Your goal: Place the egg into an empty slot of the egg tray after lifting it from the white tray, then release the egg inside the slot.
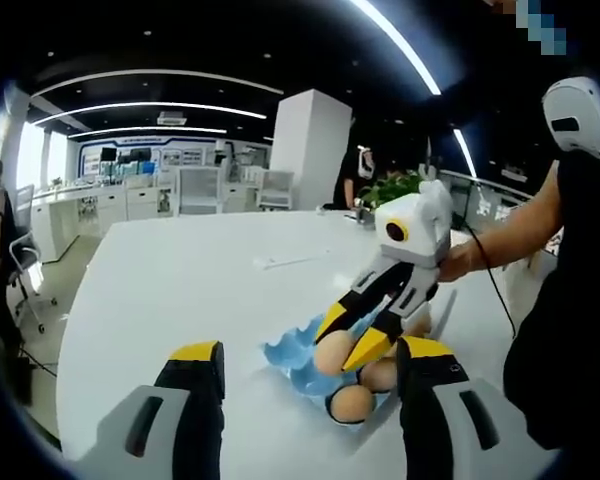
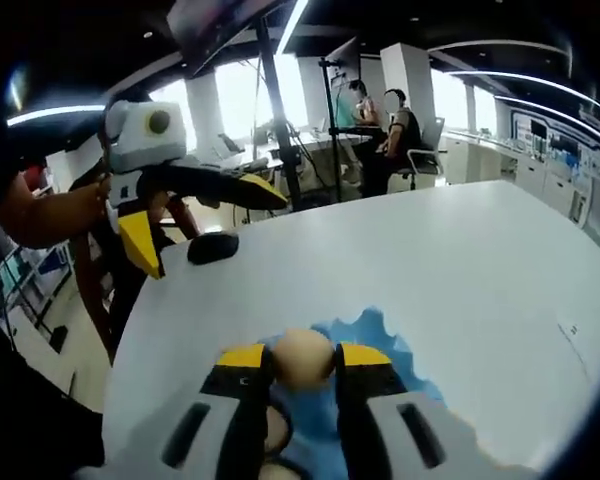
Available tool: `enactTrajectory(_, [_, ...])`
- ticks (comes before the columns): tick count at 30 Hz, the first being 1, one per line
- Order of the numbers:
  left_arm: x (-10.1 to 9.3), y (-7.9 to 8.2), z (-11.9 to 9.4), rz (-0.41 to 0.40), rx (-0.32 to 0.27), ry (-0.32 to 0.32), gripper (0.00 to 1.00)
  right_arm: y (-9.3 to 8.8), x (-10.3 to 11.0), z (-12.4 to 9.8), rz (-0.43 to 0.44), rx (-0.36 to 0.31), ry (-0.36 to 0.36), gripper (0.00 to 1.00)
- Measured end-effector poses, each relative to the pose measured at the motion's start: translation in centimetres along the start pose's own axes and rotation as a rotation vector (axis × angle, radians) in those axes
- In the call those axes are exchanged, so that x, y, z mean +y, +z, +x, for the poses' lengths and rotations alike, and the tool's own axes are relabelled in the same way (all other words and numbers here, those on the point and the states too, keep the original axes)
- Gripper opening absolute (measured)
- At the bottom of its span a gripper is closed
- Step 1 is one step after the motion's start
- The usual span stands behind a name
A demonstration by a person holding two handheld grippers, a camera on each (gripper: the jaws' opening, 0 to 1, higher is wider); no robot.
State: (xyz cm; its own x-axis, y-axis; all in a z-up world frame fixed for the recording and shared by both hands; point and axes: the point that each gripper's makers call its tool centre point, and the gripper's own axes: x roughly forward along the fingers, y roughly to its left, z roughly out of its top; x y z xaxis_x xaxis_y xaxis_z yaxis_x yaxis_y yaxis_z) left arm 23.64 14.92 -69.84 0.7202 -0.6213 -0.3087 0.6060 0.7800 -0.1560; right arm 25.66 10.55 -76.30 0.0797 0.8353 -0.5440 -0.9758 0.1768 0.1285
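Right gripper (image 2: pixel 302 362) clamped on egg (image 2: pixel 302 358) above blue egg tray (image 2: pixel 380 335), left gripper (image 1: pixel 310 362) agape over white table (image 1: pixel 180 280).

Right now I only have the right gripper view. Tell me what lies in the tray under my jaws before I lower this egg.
Observer: The left gripper view shows two eggs sitting in the blue egg tray, right beside your right gripper.
Operator: Point me to bare tray.
Observer: The tray's end away from your hand shows bare blue, with no egg on it.
Operator: Say whether my egg is seated.
Observer: From this side the egg is clamped at your jaw tips, low over the tray. I cannot tell if it touches.
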Motion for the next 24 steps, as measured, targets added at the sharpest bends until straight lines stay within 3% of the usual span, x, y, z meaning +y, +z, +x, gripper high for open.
enactTrajectory(7, [0.1, -0.2, 0.0, -0.001, 0.005, -0.001, 0.71, -0.1, -0.3, 1.0, -0.016, 0.015, 0.002, 0.25])
enactTrajectory(11, [0.1, 0.0, 0.0, -0.004, 0.001, 0.000, 0.71, -0.9, 0.1, 1.7, -0.117, 0.074, 0.008, 0.25])
enactTrajectory(24, [0.2, -0.1, -0.2, -0.005, 0.002, 0.007, 0.70, -1.3, 0.1, 2.6, -0.207, 0.096, 0.011, 0.25])
